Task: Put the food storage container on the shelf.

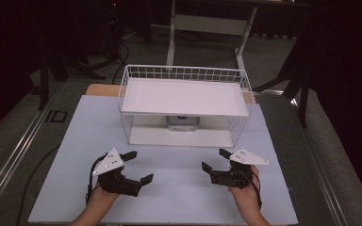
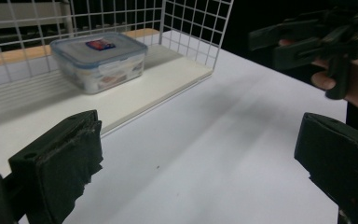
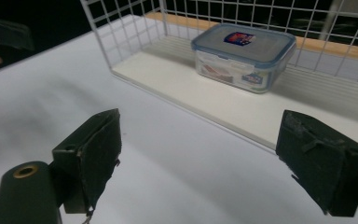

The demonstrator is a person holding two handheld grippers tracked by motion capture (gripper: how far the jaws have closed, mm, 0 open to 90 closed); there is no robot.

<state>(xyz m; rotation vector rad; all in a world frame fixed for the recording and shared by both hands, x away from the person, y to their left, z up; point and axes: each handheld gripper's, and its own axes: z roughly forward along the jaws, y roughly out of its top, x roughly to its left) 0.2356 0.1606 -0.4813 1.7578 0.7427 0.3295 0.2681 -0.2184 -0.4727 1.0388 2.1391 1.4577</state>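
A clear plastic food box with a blue-rimmed lid [image 1: 183, 121] [image 2: 99, 59] [image 3: 243, 55] sits on the lower shelf of a white wire rack [image 1: 184, 96] at the back of the table. My left gripper [image 1: 137, 167] rests low at the front left, open, jaws wide apart with nothing between them. At the front right my right gripper [image 1: 215, 160] is likewise open and empty. Both point toward the rack's open front. In the left gripper view my left gripper [image 2: 196, 158] faces the box, and the right gripper [image 2: 307, 39] shows at upper right. My right gripper [image 3: 214, 158] also looks at the box.
The rack stands on a white board [image 1: 169, 188] laid on a wooden table. The rack's top shelf [image 1: 184, 96] is a bare white panel. Dark floor, cables and a white table frame [image 1: 207, 28] lie behind.
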